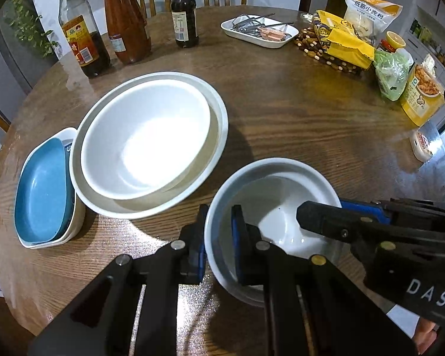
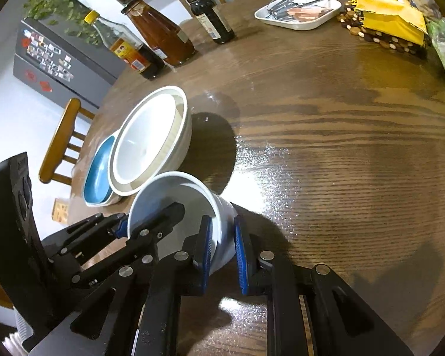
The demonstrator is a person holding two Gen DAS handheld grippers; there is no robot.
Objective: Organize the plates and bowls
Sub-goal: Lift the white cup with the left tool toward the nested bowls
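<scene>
Glossy round wooden table [image 2: 326, 136]; chair [image 2: 59, 145], fridge [image 2: 59, 56] behind; both tongs [image 1: 219, 243] [image 2: 222, 255] clamp small white bowl's [image 1: 252, 175] rim.

Three bottles [image 1: 124, 20] stand at the far edge of the wooden table [image 1: 296, 112], with chairs [image 2: 62, 142] behind. A white tray [image 1: 259, 31] of utensils lies beside yellow snack bags [image 1: 344, 40], which rest on a beaded mat [image 1: 320, 53].

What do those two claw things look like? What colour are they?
Both are black, boxy tools. The left claw and the right claw each have two flat fingers faced with blue pads, joined by black bars with round silver rivets. One brass-coloured rivet shows too. White letters "DAS" mark the right one's body.
</scene>
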